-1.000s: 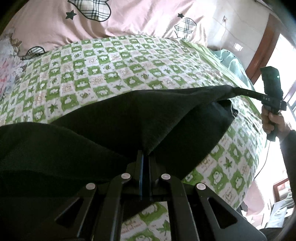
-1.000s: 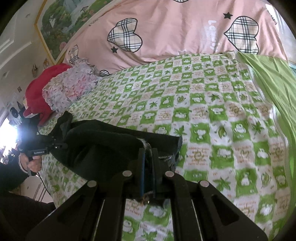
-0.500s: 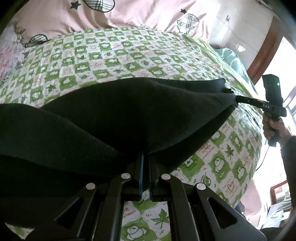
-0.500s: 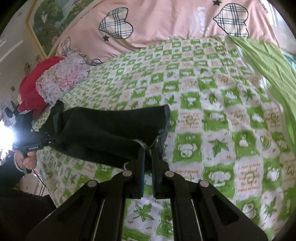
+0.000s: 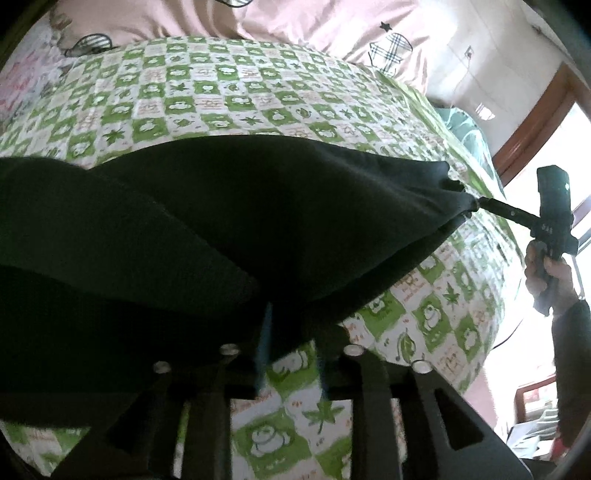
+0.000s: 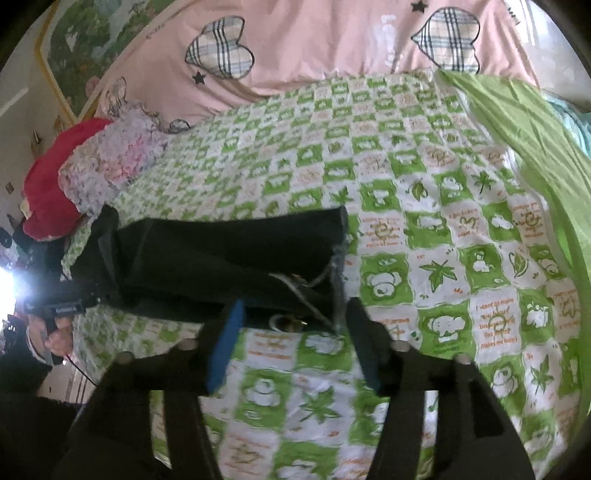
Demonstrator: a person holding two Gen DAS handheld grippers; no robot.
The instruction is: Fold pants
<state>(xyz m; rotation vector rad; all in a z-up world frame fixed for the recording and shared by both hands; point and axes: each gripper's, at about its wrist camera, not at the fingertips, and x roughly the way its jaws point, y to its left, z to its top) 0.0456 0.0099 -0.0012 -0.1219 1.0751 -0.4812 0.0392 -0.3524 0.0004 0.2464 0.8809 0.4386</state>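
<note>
In the left wrist view, the black pants [image 5: 207, 229] fill the left and middle of the picture, lying folded across the green-and-white checked bedsheet [image 5: 229, 96]; their near edge drapes over the left finger of the left gripper [image 5: 291, 332], whose 2 blue-padded fingers [image 5: 264, 343] stand apart with sheet showing between them; nothing is pinched there. Further right, the far corner of the pants [image 5: 456, 201] tapers to a point just at the tip of the right gripper as seen from this side [image 5: 476, 203]; from here I cannot tell whether that tip touches the cloth. At the far right a hand [image 5: 546, 273] holds that gripper's black handle, near a bright window with a brown frame [image 5: 535, 122]. A pink quilt with plaid hearts [image 5: 303, 22] lies along the top.

In the right wrist view, at the far left the other hand [image 6: 55, 332] grips the left tool beside a red cushion [image 6: 48, 192] and a floral pillow [image 6: 110, 162]; the pants [image 6: 221, 254] lie flat on the sheet from there to the middle, the waistband end with its drawstring [image 6: 295, 284] nearest the camera; the right gripper [image 6: 291, 317] hangs just over that end with its 2 fingers spread wide, holding nothing. To the right, bare checked sheet runs to a plain green cloth [image 6: 517, 118].
</note>
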